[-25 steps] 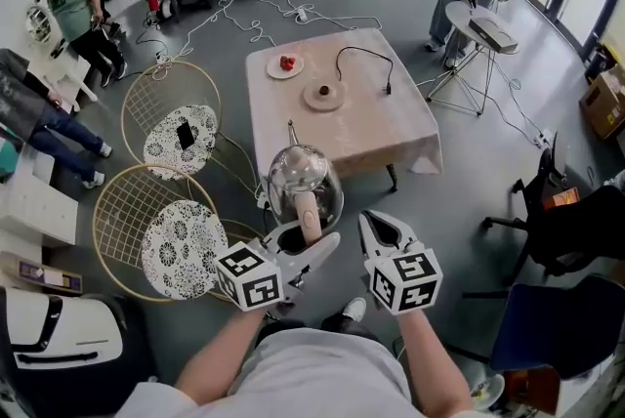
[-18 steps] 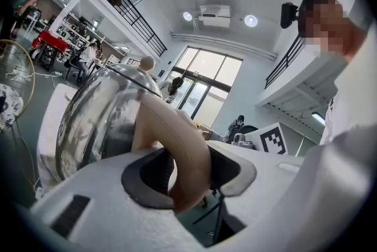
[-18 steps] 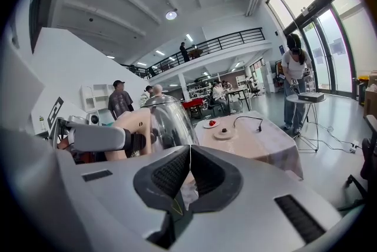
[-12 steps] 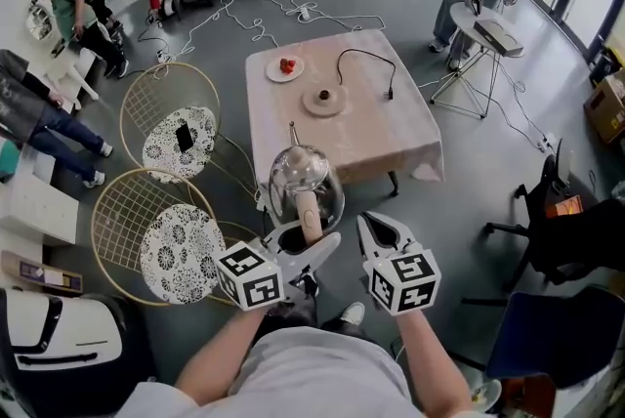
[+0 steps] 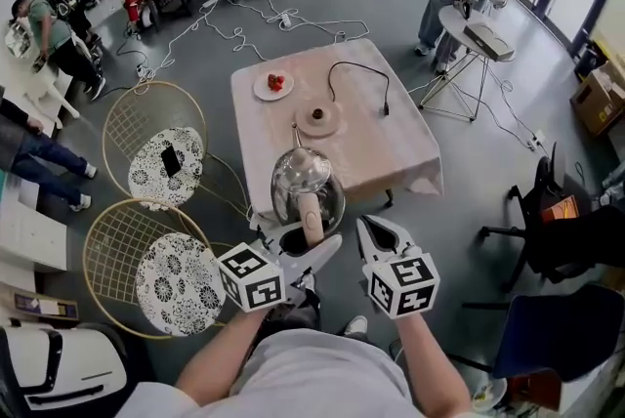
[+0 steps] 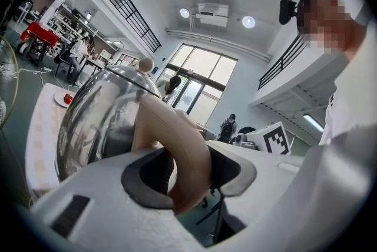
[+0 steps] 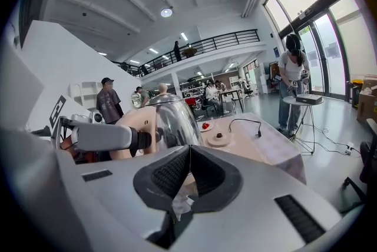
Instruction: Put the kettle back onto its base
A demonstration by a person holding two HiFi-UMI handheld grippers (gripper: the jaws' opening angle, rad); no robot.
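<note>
Fingers of my left gripper [image 5: 309,242] grasp the kettle [image 5: 305,180] by its handle [image 5: 311,214]; right gripper [image 5: 377,232] clenched, empty; hanging from that one hold, it may swing and miss the base [image 5: 318,119].

Wire chairs [image 5: 137,118] beside the table [image 5: 391,152] (red fruit [image 5: 276,82] on plate [image 5: 262,91]).

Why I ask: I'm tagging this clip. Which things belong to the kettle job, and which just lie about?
Job: kettle, gripped by its handle in the left claw; round base with its cord; table under it.
Lying about: plate of red fruit; two wire chairs; phone on the far chair; right claw, shut on nothing.
</note>
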